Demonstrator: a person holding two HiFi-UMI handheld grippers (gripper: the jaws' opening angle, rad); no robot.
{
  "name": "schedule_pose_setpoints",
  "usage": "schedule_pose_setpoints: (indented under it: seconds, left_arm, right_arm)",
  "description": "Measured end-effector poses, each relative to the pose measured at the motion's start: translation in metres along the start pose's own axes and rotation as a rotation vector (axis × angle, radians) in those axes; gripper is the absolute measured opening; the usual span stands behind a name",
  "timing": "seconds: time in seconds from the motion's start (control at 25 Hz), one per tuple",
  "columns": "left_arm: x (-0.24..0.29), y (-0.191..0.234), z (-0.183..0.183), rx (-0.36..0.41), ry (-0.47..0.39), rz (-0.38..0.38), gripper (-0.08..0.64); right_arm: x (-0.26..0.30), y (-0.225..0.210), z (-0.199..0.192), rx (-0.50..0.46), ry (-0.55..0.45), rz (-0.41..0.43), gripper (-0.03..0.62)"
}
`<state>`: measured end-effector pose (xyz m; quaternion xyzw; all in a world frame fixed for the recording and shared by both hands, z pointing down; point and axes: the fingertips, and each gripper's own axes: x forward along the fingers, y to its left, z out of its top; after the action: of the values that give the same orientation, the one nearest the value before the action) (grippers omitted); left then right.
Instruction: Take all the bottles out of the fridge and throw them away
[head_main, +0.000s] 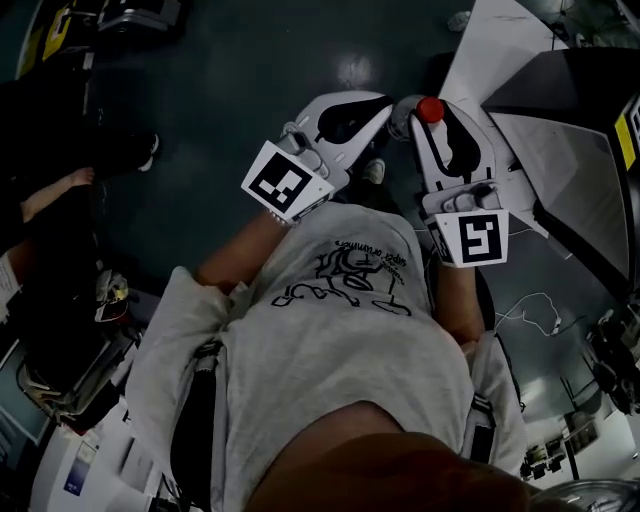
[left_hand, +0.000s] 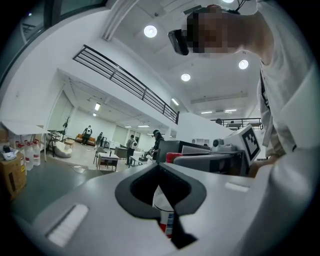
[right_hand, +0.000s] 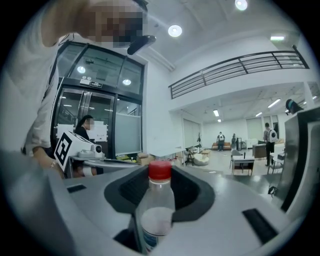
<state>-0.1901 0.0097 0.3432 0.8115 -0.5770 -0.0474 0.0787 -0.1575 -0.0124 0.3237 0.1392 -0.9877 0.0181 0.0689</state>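
Observation:
My right gripper (head_main: 425, 108) is shut on a clear bottle with a red cap (head_main: 431, 109). In the right gripper view that bottle (right_hand: 157, 212) stands upright between the jaws and its cap rises above them. My left gripper (head_main: 383, 108) is held close beside it, their tips nearly touching in front of my chest. In the left gripper view a second bottle with a red and blue label (left_hand: 165, 212) sits in the dark cut-out between the jaws, which are closed on it. This bottle is hidden in the head view.
A white panel (head_main: 500, 50) and a dark cabinet body (head_main: 570, 130) stand at the right. The dark floor (head_main: 250, 70) lies below, with cables (head_main: 530, 310) at the right. Another person's arm (head_main: 50, 190) shows at the left. Distant tables and people fill the hall.

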Motion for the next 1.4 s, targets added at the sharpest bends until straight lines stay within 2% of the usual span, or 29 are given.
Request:
schedule_pose_setpoints:
  seconds: [0.12, 0.2, 0.4, 0.56, 0.72, 0.96, 1.4]
  left_arm:
    - [-0.001, 0.004, -0.018, -0.03, 0.036, 0.013, 0.009]
    - [-0.001, 0.005, -0.028, -0.045, 0.046, 0.018, 0.009]
    - [-0.002, 0.014, -0.056, -0.033, 0.057, 0.034, 0.009]
    - [-0.003, 0.021, -0.083, -0.054, 0.094, 0.046, 0.009]
    - [-0.004, 0.028, -0.107, -0.056, 0.101, 0.051, 0.009]
    - [-0.008, 0.034, -0.15, -0.073, 0.157, 0.061, 0.009]
    - [-0.018, 0.049, -0.215, -0.09, 0.198, 0.078, 0.009]
  right_arm:
    - [0.005, 0.001, -0.019, -0.019, 0.014, 0.003, 0.14]
    - [0.008, 0.0, -0.03, 0.019, 0.025, -0.018, 0.14]
    - [0.013, 0.003, -0.063, 0.023, 0.039, -0.018, 0.14]
    - [0.015, 0.005, -0.104, 0.066, 0.142, -0.034, 0.14]
    - [0.024, 0.01, -0.121, 0.039, 0.082, -0.005, 0.14]
    - [0.031, 0.016, -0.163, 0.053, 0.102, 0.002, 0.14]
    - [0.045, 0.024, -0.23, 0.068, 0.115, -0.003, 0.14]
